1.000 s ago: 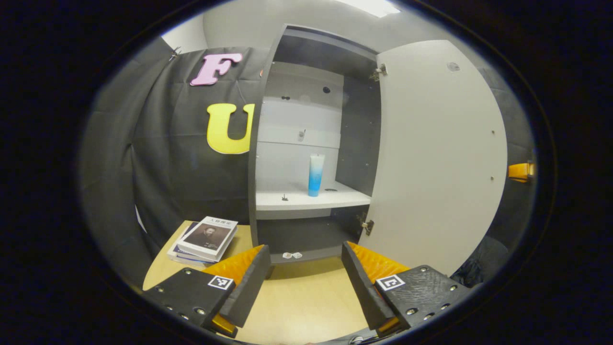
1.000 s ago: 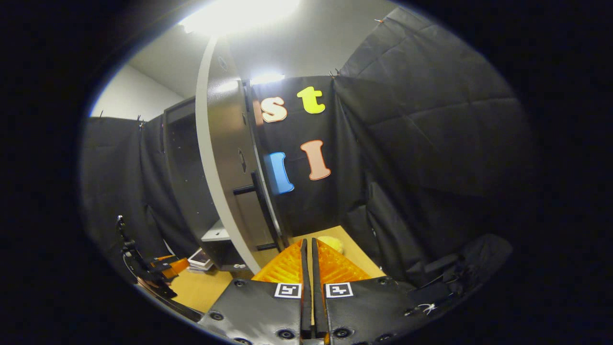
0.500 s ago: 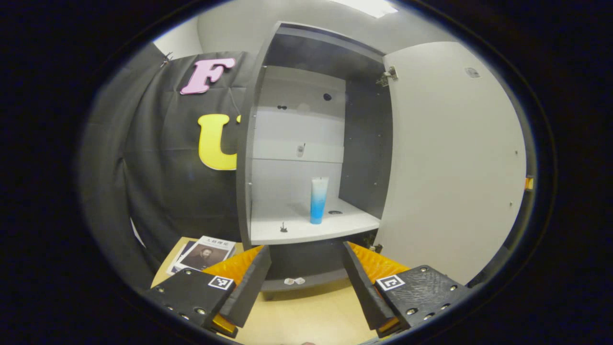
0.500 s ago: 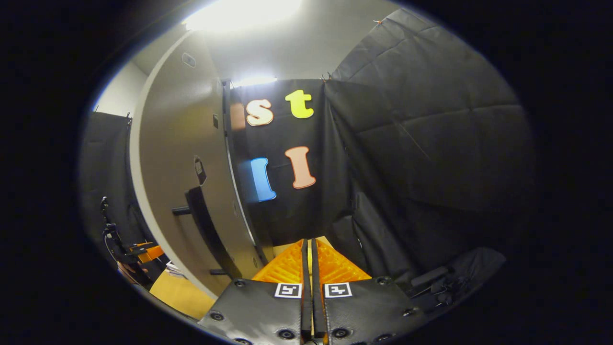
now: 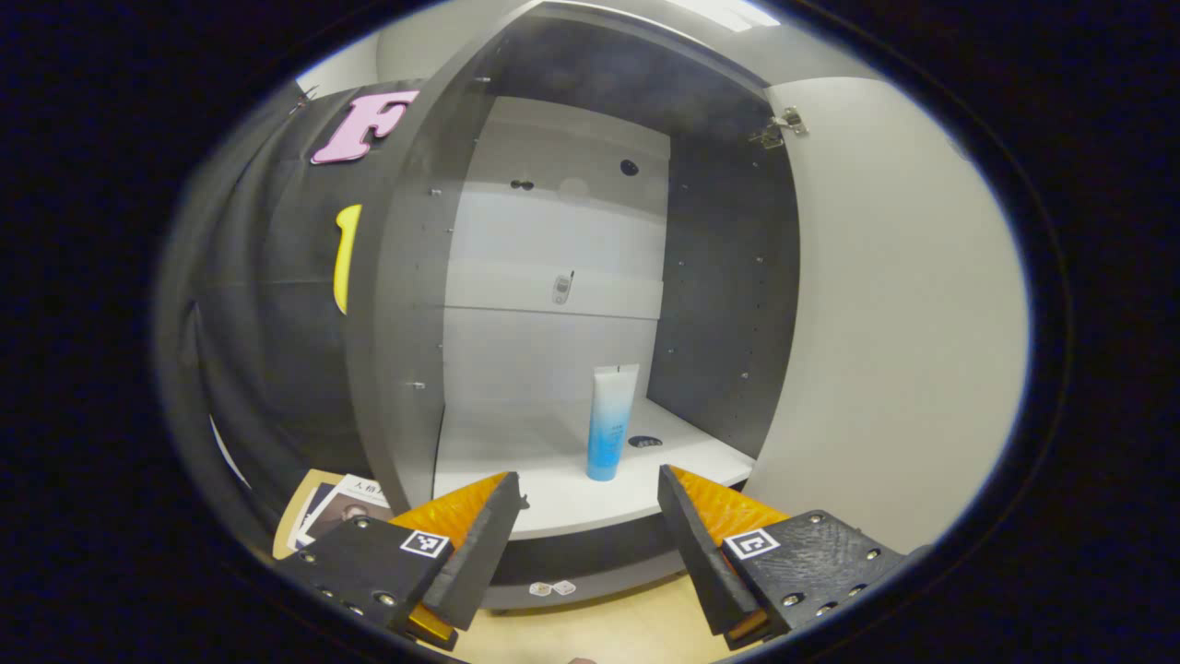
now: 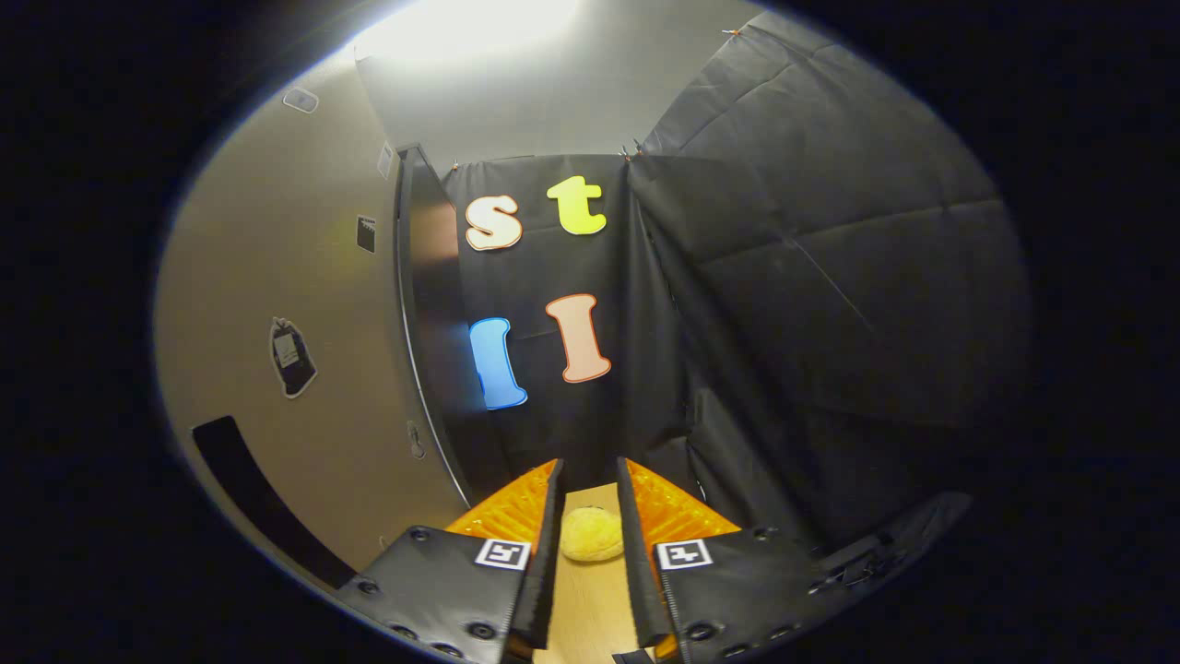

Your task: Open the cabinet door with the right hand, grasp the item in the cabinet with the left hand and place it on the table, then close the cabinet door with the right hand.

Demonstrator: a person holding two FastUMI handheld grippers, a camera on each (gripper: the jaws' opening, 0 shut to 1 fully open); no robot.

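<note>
Cabinet (image 5: 553, 277) stands with its door (image 5: 885, 323) swung wide, so opening is done, while the tube (image 5: 608, 420) waits upright on the shelf (image 5: 562, 498), ungrasped, before the spread left gripper (image 5: 587, 516); right gripper (image 6: 587, 516) parted, empty.

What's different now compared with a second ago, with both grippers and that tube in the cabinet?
The left gripper has moved in toward the open cabinet, so the blue-and-white tube on the shelf looms larger between its open jaws. The right gripper, shut a second ago, has opened partway and holds nothing; the door now sits closer on its left. The tube stays upright and untouched.
</note>
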